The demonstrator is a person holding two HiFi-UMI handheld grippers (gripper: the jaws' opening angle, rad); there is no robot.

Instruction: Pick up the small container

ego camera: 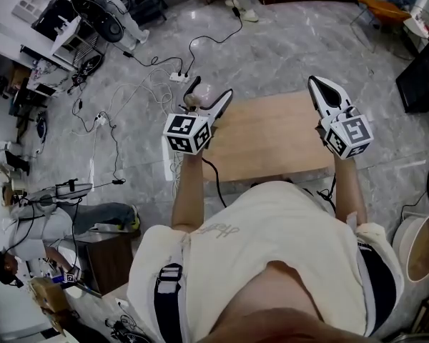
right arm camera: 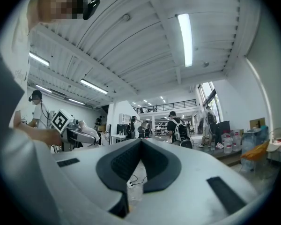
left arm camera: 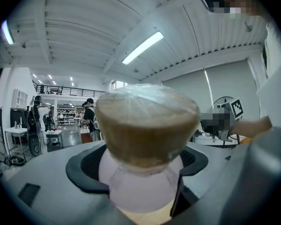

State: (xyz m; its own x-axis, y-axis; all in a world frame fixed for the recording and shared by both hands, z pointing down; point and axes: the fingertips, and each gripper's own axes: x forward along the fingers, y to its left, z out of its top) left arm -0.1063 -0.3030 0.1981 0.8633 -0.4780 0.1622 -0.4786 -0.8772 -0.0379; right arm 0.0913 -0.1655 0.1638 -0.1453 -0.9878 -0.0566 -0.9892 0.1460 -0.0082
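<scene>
The small container (ego camera: pixel 202 96) is a clear tub with brown contents and a pale pink end. It sits between the jaws of my left gripper (ego camera: pixel 209 91), which is shut on it and holds it above the left end of the wooden table (ego camera: pixel 272 138). In the left gripper view the small container (left arm camera: pixel 147 125) fills the middle, and the left gripper (left arm camera: pixel 140 175) points up toward the ceiling with its dark pads against the container's pink part. My right gripper (ego camera: pixel 316 84) hangs over the table's right end, shut with nothing in it. In its own view the right gripper (right arm camera: pixel 141 142) has its jaws met at the tips.
A power strip (ego camera: pixel 177 77) and loose cables (ego camera: pixel 118 120) lie on the grey floor left of the table. A person (ego camera: pixel 28 227) sits among equipment at the lower left. A black box (ego camera: pixel 422 77) stands at the right, with a round bin (ego camera: pixel 418 245) below it.
</scene>
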